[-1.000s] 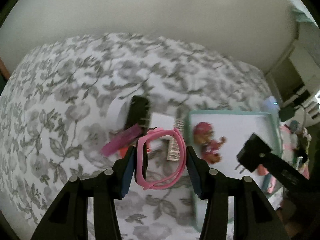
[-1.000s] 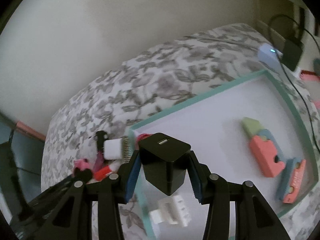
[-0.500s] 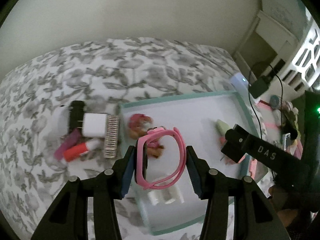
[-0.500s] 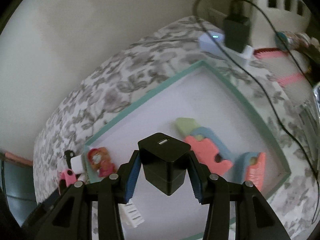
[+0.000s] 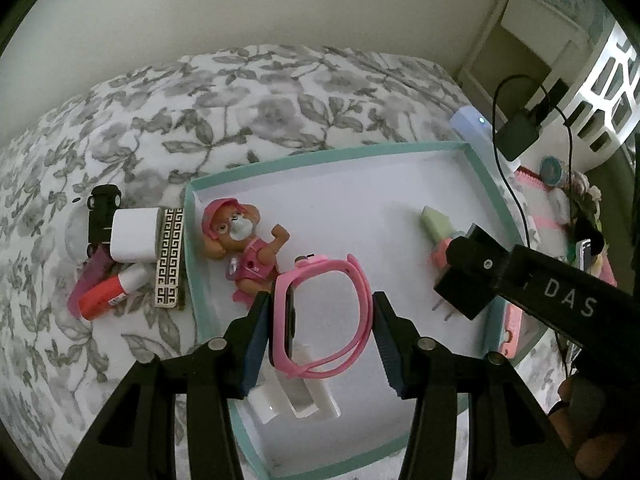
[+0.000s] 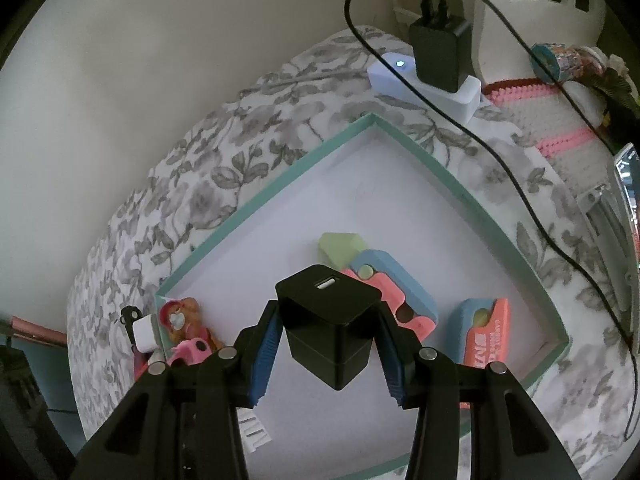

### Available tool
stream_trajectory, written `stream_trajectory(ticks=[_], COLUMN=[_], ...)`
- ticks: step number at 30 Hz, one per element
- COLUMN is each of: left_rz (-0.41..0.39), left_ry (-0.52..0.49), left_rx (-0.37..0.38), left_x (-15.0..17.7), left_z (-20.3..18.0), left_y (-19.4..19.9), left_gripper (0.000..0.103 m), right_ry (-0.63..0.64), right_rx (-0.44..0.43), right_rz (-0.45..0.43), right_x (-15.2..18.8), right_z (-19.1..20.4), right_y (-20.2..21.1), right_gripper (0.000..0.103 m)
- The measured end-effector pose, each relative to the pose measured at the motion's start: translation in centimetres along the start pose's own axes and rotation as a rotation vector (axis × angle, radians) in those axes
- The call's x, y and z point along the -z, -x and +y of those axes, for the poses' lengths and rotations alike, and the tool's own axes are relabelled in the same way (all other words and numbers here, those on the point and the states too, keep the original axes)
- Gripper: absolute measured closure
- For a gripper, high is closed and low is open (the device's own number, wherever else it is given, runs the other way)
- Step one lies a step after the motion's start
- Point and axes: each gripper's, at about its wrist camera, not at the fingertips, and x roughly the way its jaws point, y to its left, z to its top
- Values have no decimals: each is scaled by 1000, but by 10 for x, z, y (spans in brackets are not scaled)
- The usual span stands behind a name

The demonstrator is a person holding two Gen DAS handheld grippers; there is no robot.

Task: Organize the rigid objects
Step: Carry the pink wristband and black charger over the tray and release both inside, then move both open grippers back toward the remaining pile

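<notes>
My left gripper [image 5: 318, 326] is shut on a pink wristwatch [image 5: 320, 316], held above the white floor of a teal-rimmed tray [image 5: 320, 152]. My right gripper [image 6: 326, 340] is shut on a black plug charger [image 6: 332, 328], also over the tray [image 6: 260, 192]; in the left wrist view that charger [image 5: 466, 280] hangs at the right with its prongs down. In the tray lie a pink toy pup [image 5: 240, 240], a white clip [image 5: 292, 400], and coral-and-blue foam pieces [image 6: 384, 284].
On the floral bedspread left of the tray lie a white charger [image 5: 132, 234], a patterned bar [image 5: 168, 256], a red-and-white tube [image 5: 108, 292] and a black item [image 5: 102, 208]. A white power strip [image 6: 424, 84] with a black adapter and cable sits beyond the tray's far corner.
Both grippers have swung rightwards from the tray's left edge to over the tray, still holding the watch and the black charger. The loose pile has slid to the left of view.
</notes>
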Motion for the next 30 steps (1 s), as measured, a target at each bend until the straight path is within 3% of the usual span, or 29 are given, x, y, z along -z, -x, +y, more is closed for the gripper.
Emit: stream_trajectory(ticks=[4, 7, 15, 18, 24, 26, 28, 30], left_rz=[3, 2, -4, -10, -36, -46, -52, -56], left_ry=[-7, 0, 29, 56, 123, 145, 169, 200], left_rx=[3, 11, -2, -22, -49, -76, -104, -128], left_x=[0, -1, -3, -6, -10, -10, -11, -11], left_z=[-1, 1, 12, 20, 43, 51, 61, 72], left_y=[0, 2, 8, 12, 23, 26, 28, 29], left_gripper=[50, 35, 35, 26, 25, 23, 10, 10], right_ry=[-1, -2, 2, 5, 37, 48, 61, 75], right_rx=[0, -1, 7, 15, 55, 68, 78, 84], right_rz=[13, 11, 7, 1, -26, -30, -26, -20], right_x=[1, 1, -1, -1, -2, -1, 0, 1], right_z=[0, 0, 2, 2, 6, 8, 10, 13], right_y=[-3, -2, 0, 2, 7, 7, 4, 2], right_gripper=[54, 54, 54, 55, 54, 45, 38, 37])
